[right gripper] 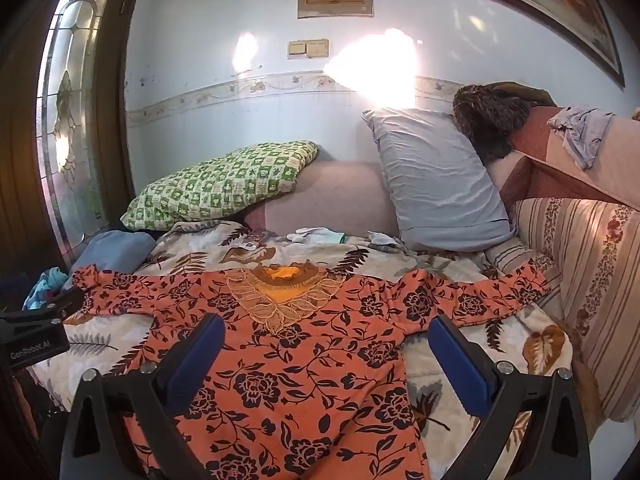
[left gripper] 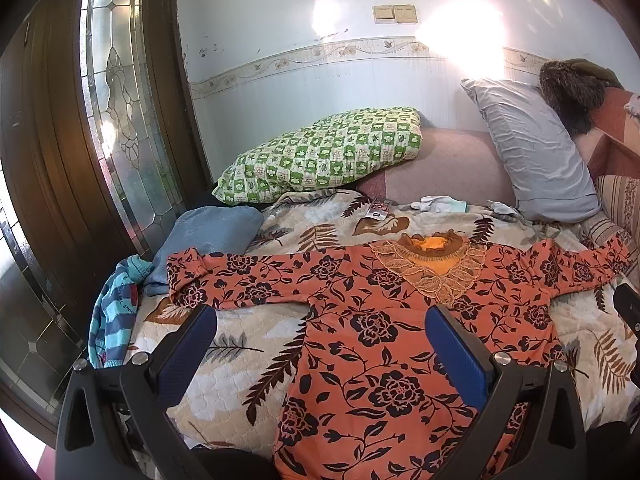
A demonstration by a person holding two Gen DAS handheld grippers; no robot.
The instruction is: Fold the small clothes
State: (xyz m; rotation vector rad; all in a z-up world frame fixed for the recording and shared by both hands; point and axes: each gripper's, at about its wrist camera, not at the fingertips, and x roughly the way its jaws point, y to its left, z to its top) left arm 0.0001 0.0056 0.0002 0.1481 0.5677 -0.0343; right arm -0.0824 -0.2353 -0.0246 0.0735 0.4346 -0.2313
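one orange floral top (left gripper: 360,340), two pillows (both grippers open)

Green checked pillow (left gripper: 324,152) at bed's far left corner; grey pillow (left gripper: 536,148) at far right, leaning on headboard (right gripper: 576,168); leaf-print quilt (left gripper: 248,344) covers bed; glass-panelled door (left gripper: 116,92) left.

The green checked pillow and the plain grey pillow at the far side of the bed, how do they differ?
The green checked pillow is patterned with green and cream squares; the plain grey pillow has no pattern. The green one lies nearly flat, on the left near the glass-panelled door; the grey one stands propped upright on the right. Both sit beyond the orange floral top.
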